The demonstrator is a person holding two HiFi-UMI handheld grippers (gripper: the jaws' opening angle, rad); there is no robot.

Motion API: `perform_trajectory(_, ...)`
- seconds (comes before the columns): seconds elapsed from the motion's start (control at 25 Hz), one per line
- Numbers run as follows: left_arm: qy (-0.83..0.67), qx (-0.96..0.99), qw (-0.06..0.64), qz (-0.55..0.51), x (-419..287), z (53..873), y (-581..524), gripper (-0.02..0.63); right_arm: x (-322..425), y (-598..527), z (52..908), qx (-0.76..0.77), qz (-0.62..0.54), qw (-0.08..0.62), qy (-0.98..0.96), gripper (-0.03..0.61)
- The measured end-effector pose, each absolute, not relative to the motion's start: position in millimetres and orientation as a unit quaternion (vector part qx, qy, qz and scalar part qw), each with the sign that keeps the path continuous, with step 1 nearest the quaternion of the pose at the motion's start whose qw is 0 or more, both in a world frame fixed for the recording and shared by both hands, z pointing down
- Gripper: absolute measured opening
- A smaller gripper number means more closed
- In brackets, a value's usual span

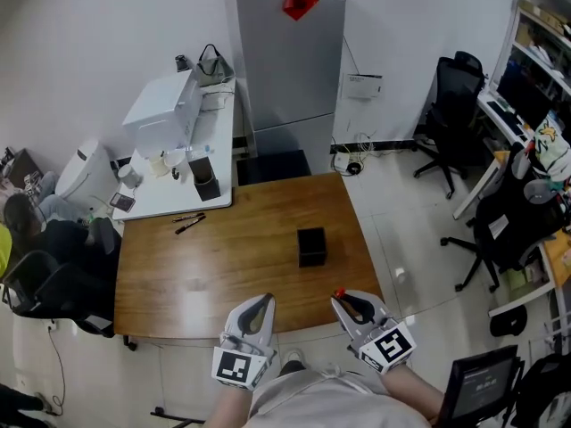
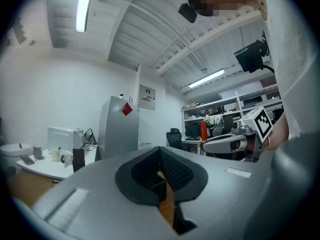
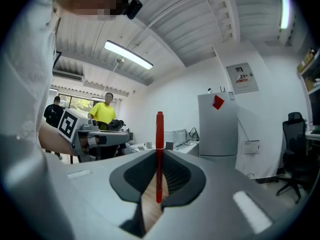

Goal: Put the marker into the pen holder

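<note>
The black pen holder (image 1: 311, 245) stands upright on the wooden table (image 1: 223, 266), right of centre. My right gripper (image 1: 351, 301) hovers at the table's near edge, just nearer than the holder, shut on a red marker (image 1: 339, 292). In the right gripper view the marker (image 3: 159, 154) stands upright between the jaws, its upper half sticking out above them. My left gripper (image 1: 260, 303) is level with the right one, to its left, shut with nothing in it (image 2: 162, 181). From the left gripper view the right gripper (image 2: 235, 141) and its marker (image 2: 203, 130) show. The holder is out of both gripper views.
Two dark pens (image 1: 189, 223) lie at the table's far left corner. A white side table (image 1: 169, 205) there carries a printer (image 1: 165, 114), cups and a second black container (image 1: 204, 178). A grey fridge (image 1: 290, 61) stands behind. Office chairs (image 1: 495, 230) crowd the right.
</note>
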State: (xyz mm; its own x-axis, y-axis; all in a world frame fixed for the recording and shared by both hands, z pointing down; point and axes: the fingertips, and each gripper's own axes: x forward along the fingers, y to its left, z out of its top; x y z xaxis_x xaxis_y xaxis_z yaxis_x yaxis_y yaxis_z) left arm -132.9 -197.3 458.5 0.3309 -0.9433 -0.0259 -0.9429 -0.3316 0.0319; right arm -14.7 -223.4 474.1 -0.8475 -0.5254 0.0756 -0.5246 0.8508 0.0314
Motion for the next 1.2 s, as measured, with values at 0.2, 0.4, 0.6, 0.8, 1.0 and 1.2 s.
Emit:
perform_trajectory(0.2, -0.573, 0.819, 0.016, -0.005, -150.1, 459.5, -226.5, 0.012, -38.1, -246.9, 474.5, 0.276, -0.002, 0.047, -0.96, 0.035)
perform_trajectory(0.4, -0.563, 0.826, 0.008, -0.005, -154.5, 468.7, -245.4, 0.012, -41.8, -269.2, 477.3, 0.278, 0.002, 0.048, -0.959, 0.035)
perform_trajectory(0.6, -0.568, 0.823, 0.02, -0.007, -152.1, 469.6, -263.4, 0.012, -46.1, -294.6, 482.3, 0.274, 0.007, 0.048, -0.961, 0.035)
perform_trajectory(0.8, -0.563, 0.826, 0.017, -0.003, -142.6, 470.3, -275.7, 0.012, -51.3, -329.5, 486.9, 0.274, 0.009, 0.047, -0.961, 0.035)
perform_trajectory(1.0, -0.555, 0.832, 0.012, 0.002, -135.2, 473.7, -284.1, 0.012, -56.1, -363.9, 496.5, 0.278, 0.021, 0.046, -0.959, 0.035)
perform_trajectory(1.2, -0.557, 0.831, 0.02, -0.008, -137.2, 472.4, -296.8, 0.012, -63.8, -393.5, 524.4, 0.277, 0.043, 0.054, -0.959, 0.035)
